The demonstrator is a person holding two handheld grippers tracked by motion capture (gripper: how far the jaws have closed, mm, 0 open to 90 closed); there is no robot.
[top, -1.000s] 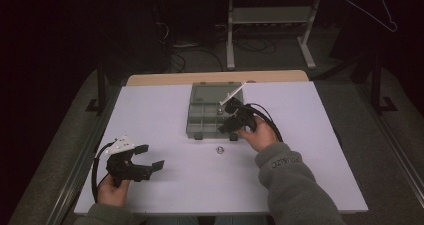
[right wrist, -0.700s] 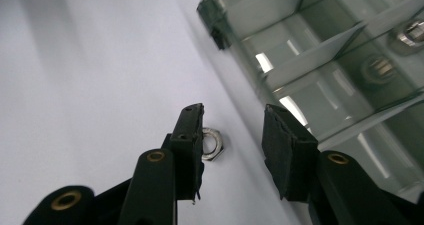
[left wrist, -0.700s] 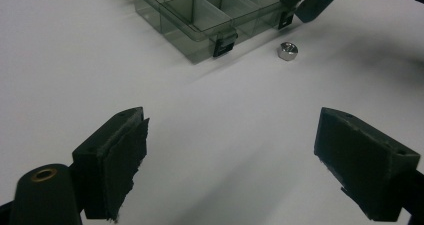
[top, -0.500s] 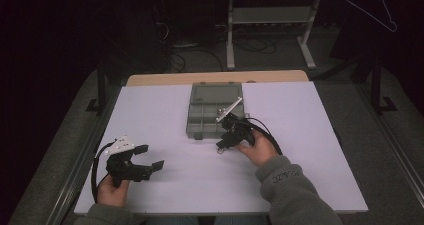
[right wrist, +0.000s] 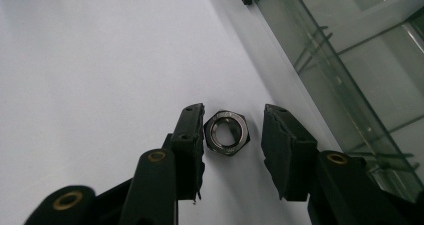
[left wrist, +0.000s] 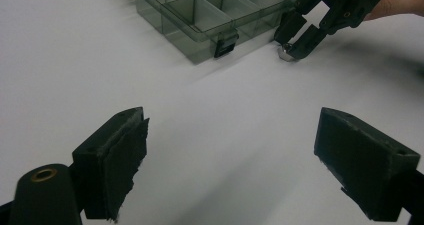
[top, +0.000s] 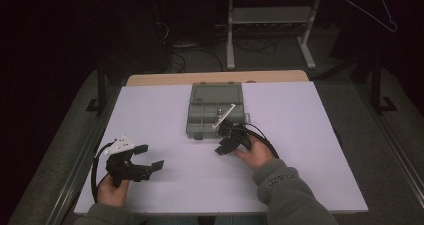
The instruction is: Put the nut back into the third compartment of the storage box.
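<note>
A steel hex nut (right wrist: 227, 133) lies flat on the white table just in front of a clear grey compartment box (top: 215, 107). My right gripper (top: 223, 146) is lowered to the table with its jaws on either side of the nut (left wrist: 286, 54). In the right gripper view, the right gripper (right wrist: 232, 111) has one pad close against the nut and a gap at the other pad, so it stands open. My left gripper (top: 152, 156) rests at the near left of the table, open wide with nothing between its jaws. The left gripper (left wrist: 230, 140) points toward the box (left wrist: 200, 15).
The box's open lid lies on its far side, and its front latch (left wrist: 226, 47) faces me. The box's wall (right wrist: 350, 60) stands close beside the right gripper. The white table top (top: 310, 135) is bare to the right, and dark floor with stands lies beyond it.
The right gripper came back from over the box toward me and down to the table, and its jaws now straddle the nut. The left gripper has kept still.
</note>
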